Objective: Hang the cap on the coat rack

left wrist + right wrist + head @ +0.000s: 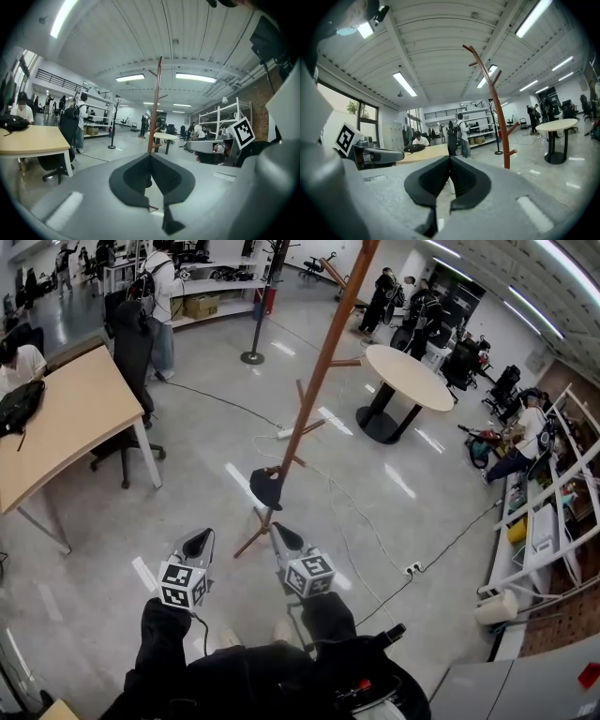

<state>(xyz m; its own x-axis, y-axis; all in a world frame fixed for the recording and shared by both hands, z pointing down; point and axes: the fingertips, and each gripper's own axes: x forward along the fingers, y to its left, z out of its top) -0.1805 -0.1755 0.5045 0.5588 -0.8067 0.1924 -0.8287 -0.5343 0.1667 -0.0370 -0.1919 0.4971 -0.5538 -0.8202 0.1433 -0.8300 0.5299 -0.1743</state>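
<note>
Black cap [266, 487] hangs on the wooden coat rack [323, 362], while left claw [197, 544] and right claw [284, 538] sit closed, empty.

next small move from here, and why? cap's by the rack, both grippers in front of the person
Probably no regrasp: draw both grippers back toward the body. In the head view the cap appears to sit on a low peg of the coat rack, though that view can't rule out that it lies by the base. The left gripper and right gripper are shut, empty and short of the rack.
</note>
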